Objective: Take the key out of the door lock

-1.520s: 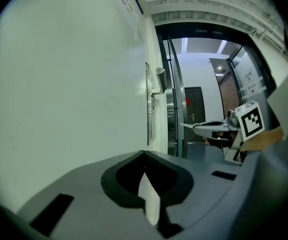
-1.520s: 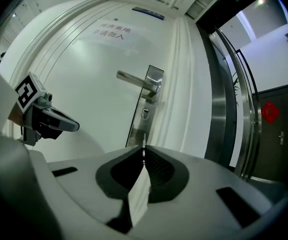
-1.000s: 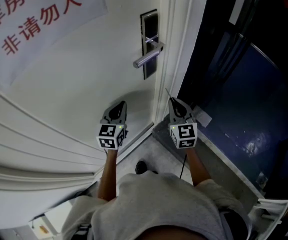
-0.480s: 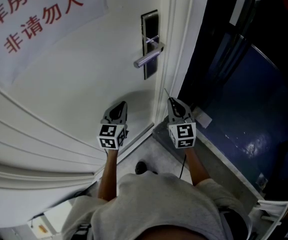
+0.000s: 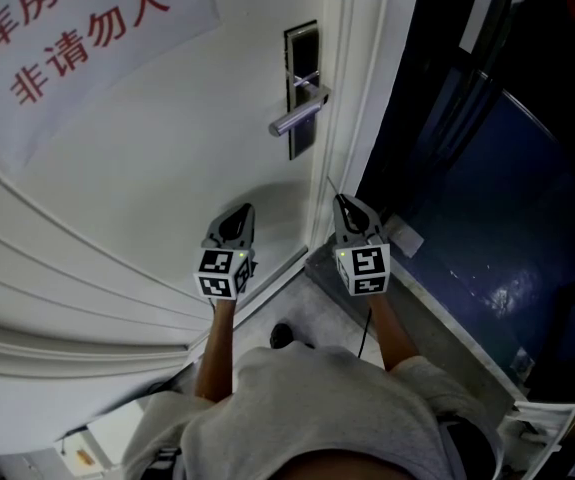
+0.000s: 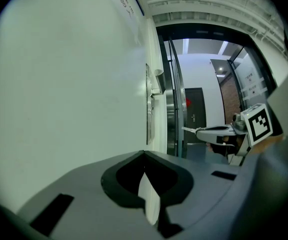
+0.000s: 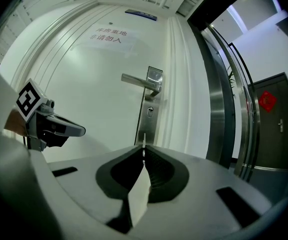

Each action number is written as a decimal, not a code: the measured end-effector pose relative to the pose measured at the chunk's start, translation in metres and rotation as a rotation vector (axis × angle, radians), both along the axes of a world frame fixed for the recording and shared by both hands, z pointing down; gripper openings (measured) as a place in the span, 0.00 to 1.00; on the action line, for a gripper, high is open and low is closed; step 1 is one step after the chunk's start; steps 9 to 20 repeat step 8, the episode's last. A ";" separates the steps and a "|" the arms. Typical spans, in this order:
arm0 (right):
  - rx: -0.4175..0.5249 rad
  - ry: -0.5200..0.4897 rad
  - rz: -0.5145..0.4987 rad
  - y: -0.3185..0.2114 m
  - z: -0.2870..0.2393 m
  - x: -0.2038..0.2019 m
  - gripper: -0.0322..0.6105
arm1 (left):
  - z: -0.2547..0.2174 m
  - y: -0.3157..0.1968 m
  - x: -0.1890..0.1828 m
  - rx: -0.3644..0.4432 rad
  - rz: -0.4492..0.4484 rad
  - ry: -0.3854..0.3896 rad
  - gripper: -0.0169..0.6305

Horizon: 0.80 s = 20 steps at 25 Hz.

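Right gripper [image 7: 143, 153]: jaws pressed together, thin pale sliver pinched at tips, poking forward; likely key [image 7: 144, 140] seen edge-on, long axis along jaws. Keyhole [image 7: 149, 112] straight ahead of right gripper, just above tips, apart from key; slot looks empty. Lever handle [image 7: 139, 81] higher still. Left gripper [image 5: 243, 211]: jaws closed, nothing held, level beside right gripper, facing blank door [image 5: 157, 158], farther from lock. Judgement: key already out.

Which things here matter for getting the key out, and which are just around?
In the job:
right gripper, shut on the thin key
lock plate
door handle

Just around:
left gripper, shut, empty
paper sign
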State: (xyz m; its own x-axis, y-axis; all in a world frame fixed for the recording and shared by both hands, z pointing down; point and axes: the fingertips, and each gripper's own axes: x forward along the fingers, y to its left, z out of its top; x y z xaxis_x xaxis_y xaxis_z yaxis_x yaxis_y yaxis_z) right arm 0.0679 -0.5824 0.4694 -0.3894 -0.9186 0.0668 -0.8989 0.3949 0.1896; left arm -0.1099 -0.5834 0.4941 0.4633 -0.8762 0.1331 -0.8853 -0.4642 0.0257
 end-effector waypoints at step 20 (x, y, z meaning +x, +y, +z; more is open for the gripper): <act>-0.003 0.006 -0.001 -0.003 0.002 -0.003 0.10 | 0.001 -0.002 0.000 0.000 0.004 -0.002 0.05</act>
